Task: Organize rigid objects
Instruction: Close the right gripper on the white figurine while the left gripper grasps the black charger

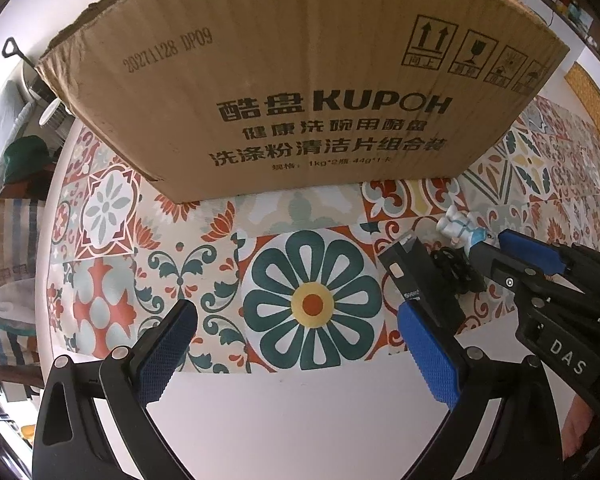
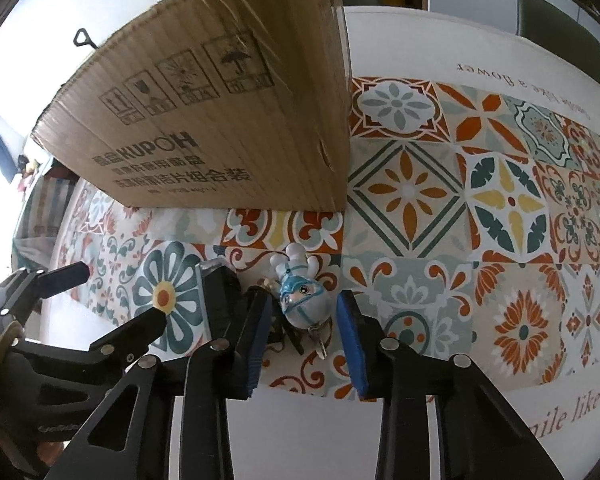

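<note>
Brown corrugated cardboard box (image 2: 220, 120) blocks your far side; your right gripper (image 2: 306, 320) brackets the white-and-blue figurine (image 2: 302, 300), a gap showing beside its pads, left gripper (image 1: 296, 336) wide open, empty, beside a black rectangular block (image 1: 416, 276).

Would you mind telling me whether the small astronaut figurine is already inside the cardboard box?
No, the astronaut figurine lies on the patterned tablecloth in front of the cardboard box, between the right gripper's fingers.

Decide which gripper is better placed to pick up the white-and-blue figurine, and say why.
Right. The right gripper has its pads on either side of the figurine, close to its head. The left gripper stands open over the patterned cloth, with the figurine outside its fingers.
</note>
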Motion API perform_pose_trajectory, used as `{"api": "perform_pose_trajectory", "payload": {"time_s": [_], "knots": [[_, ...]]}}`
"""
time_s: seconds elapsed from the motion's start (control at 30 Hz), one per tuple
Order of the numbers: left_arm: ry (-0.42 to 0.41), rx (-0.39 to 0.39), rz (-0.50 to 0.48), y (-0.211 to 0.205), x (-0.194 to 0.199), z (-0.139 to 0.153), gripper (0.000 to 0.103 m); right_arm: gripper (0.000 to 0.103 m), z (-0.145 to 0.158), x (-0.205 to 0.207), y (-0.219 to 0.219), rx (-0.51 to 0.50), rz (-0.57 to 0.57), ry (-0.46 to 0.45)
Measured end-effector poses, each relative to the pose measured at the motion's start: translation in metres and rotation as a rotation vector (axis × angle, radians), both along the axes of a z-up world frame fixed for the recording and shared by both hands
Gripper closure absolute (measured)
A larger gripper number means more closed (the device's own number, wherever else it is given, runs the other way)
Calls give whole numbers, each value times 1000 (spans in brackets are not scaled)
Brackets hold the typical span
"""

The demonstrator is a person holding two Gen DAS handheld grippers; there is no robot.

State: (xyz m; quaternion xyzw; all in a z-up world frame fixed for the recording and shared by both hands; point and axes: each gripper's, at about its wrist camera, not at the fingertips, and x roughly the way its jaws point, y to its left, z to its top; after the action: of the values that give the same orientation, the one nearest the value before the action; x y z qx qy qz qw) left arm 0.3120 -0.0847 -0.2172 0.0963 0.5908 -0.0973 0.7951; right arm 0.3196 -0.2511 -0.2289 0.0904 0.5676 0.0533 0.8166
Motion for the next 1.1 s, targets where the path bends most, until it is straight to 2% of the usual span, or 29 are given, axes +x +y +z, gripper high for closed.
{"api": "perform_pose_trajectory", "payload": {"time_s": [0.23, 0.53, 0.73, 1.1], "knots": [[8, 4, 4, 2, 3, -6, 1, 73, -11, 5, 1, 2, -1, 10], [10, 0, 4, 3, 3, -8, 1, 74, -11, 3, -1, 4, -19, -24], [11, -11, -5, -4, -1, -3, 1, 74, 5, -8, -8, -9, -40, -70], [25, -80, 17, -33, -9, 6, 1, 74, 31, -31, -31, -3, -89, -133]]}}
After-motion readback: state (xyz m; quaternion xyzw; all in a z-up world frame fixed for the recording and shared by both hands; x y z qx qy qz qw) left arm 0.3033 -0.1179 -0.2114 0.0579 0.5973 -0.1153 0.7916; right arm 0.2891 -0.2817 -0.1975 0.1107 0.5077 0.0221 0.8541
